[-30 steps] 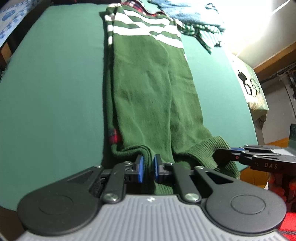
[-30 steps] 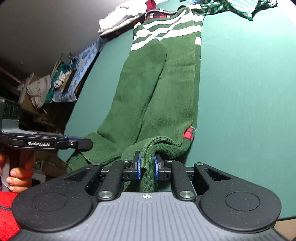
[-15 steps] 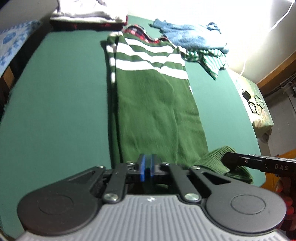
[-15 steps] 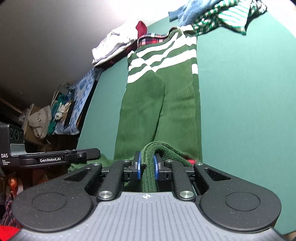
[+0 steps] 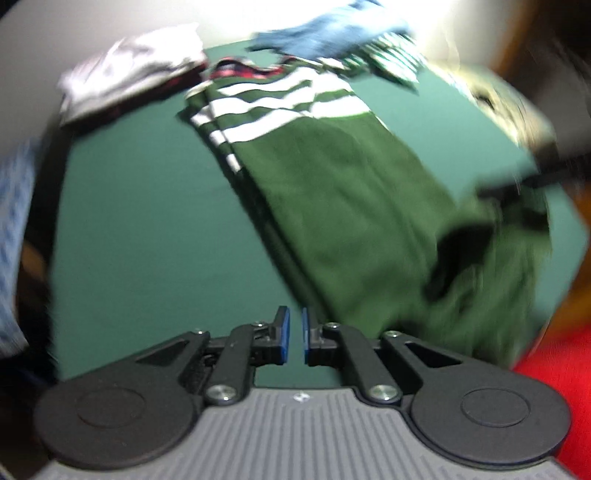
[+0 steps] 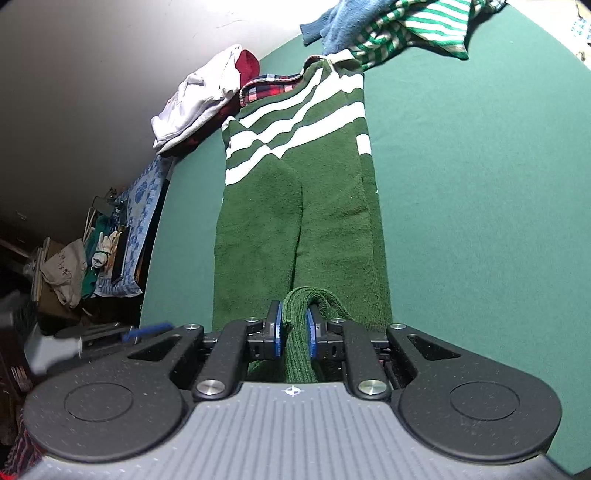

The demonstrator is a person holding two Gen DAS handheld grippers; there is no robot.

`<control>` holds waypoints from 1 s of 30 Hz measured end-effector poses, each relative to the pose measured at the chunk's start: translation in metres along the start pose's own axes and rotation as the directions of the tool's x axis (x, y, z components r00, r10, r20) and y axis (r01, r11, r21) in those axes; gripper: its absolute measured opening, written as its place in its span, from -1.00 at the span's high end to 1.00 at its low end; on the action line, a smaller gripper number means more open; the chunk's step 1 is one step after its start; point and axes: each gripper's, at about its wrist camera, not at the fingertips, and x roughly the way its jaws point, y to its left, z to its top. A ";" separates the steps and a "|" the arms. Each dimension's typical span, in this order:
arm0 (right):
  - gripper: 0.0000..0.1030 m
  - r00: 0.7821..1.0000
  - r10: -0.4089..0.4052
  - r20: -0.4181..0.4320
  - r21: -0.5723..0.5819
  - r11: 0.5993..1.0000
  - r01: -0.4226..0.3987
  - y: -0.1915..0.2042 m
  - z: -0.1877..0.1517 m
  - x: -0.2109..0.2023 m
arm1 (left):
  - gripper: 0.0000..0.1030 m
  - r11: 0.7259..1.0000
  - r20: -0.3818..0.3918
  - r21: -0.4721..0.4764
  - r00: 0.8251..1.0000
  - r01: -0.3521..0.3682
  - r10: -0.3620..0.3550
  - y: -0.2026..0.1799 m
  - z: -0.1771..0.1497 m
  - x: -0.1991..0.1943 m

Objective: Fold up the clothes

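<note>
A dark green sweater (image 5: 332,192) with white chest stripes lies lengthwise on the green table (image 5: 140,221), sleeves folded in. In the blurred left wrist view my left gripper (image 5: 294,332) hovers over bare table just left of the sweater's lower edge. Its blue pads (image 5: 282,332) stand a narrow gap apart with nothing between them. My right gripper (image 6: 294,332) is shut on the ribbed hem of the sweater (image 6: 295,206), lifted in a hump off the table. The left tool (image 6: 110,336) shows as a blur at the lower left of the right wrist view.
A white and dark red garment pile (image 6: 199,99) sits at the table's far left corner. A blue garment (image 6: 343,22) and a green-and-white striped shirt (image 6: 417,33) lie at the far end. Cluttered shelves and cloths (image 6: 74,266) stand beside the table's left edge.
My left gripper has let go of the sweater's lower edge and swung left and up, pads now slightly apart. The right gripper keeps the hem and has carried it forward over the sweater.
</note>
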 end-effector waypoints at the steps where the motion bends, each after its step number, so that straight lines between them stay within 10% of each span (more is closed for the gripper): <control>1: 0.72 1.000 -0.002 -0.004 0.007 1.000 0.002 -0.001 0.001 0.001 | 0.77 0.999 -0.002 0.051 1.000 0.005 -0.005 -0.002 -0.005 -0.004; 10: 0.72 0.999 -0.013 -0.038 0.009 1.000 0.014 -0.002 0.009 0.012 | -0.09 0.935 0.106 0.352 0.990 0.048 -0.090 -0.044 -0.011 -0.007; 30: 0.47 0.997 0.018 -0.069 0.021 1.000 -0.016 -0.011 0.020 0.021 | 0.23 0.970 0.103 0.112 0.969 0.215 -0.227 -0.023 0.012 0.036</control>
